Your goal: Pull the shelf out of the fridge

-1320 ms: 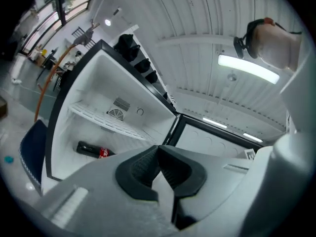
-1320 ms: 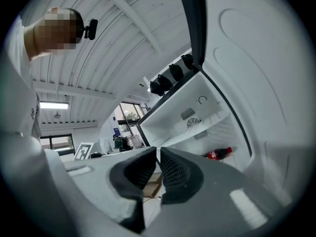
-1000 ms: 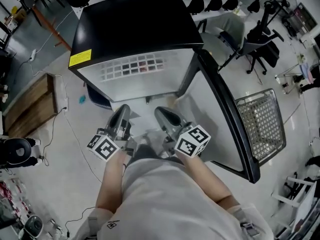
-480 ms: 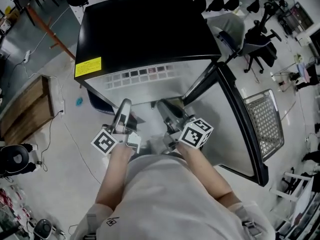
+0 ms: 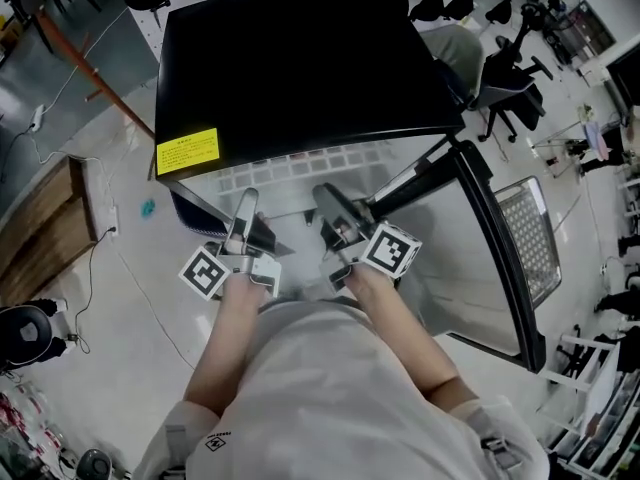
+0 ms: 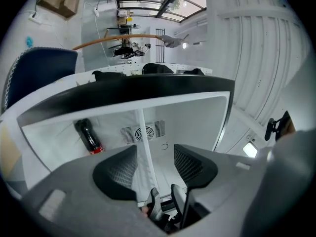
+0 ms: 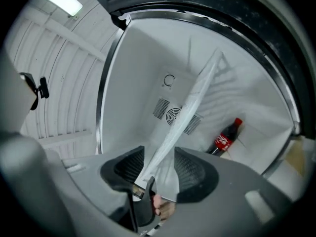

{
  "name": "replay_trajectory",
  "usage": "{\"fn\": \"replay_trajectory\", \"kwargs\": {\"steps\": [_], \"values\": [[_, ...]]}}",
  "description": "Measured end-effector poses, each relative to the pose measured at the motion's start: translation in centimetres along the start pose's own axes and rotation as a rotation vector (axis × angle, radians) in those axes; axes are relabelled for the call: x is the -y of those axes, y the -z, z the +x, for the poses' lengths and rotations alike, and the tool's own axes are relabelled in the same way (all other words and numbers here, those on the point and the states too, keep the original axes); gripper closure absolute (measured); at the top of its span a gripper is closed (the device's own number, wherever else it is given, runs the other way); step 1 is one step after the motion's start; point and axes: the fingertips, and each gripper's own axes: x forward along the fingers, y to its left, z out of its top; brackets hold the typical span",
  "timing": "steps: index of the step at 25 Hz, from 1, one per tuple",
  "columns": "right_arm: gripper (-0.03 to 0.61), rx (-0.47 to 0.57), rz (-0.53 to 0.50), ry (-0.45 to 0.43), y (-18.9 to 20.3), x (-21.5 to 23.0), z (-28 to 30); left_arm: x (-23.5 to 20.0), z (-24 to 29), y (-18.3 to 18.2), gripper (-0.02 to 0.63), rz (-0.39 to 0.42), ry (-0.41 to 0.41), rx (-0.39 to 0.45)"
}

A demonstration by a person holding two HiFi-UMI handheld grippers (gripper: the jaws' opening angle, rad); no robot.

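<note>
From the head view, both my grippers reach into the open front of the black-topped fridge with a white interior [image 5: 300, 68]. My left gripper [image 5: 246, 208] and right gripper [image 5: 328, 203] sit side by side, near each other. The fridge's black-framed door [image 5: 495, 258] swings out to my right, and a grey wire mesh rack [image 5: 530, 238] lies on the floor beyond it.

In the left gripper view, my left gripper [image 6: 155, 164] has its jaws spread and opening. The thin white shelf panel [image 6: 144, 147], seen edge-on, runs between the jaws, closer to the left pad, and I see no pad pressing it. A dark cola bottle with a red label [image 6: 89, 136] lies at the back left, beside the round fan vent [image 6: 138, 132].

In the right gripper view, my right gripper [image 7: 160, 168] is opening wide too. The shelf panel [image 7: 182, 117] slants up between its jaws, free of both pads. The bottle [image 7: 226, 138] lies to the right.
</note>
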Motion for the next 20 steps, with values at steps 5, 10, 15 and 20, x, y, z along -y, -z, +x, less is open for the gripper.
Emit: {"fn": "replay_trajectory", "kwargs": {"steps": [5,10,15,20], "values": [[0.396,0.059,0.099,0.033,-0.7,1.5,1.5,-1.1,1.1,-1.4,0.368,-0.021,-0.020,0.009],[0.396,0.079,0.137,0.044,-0.8,2.1,2.8,-1.8,2.0,-2.2,0.365,-0.044,-0.012,0.008],[0.398,0.095,0.169,0.065,-0.8,3.3,3.6,-2.5,2.6,-2.2,0.396,-0.054,-0.020,0.015],[0.449,0.129,0.218,0.080,-1.3,4.2,4.2,-2.7,2.9,-3.1,0.497,-0.040,-0.022,0.068]]}}
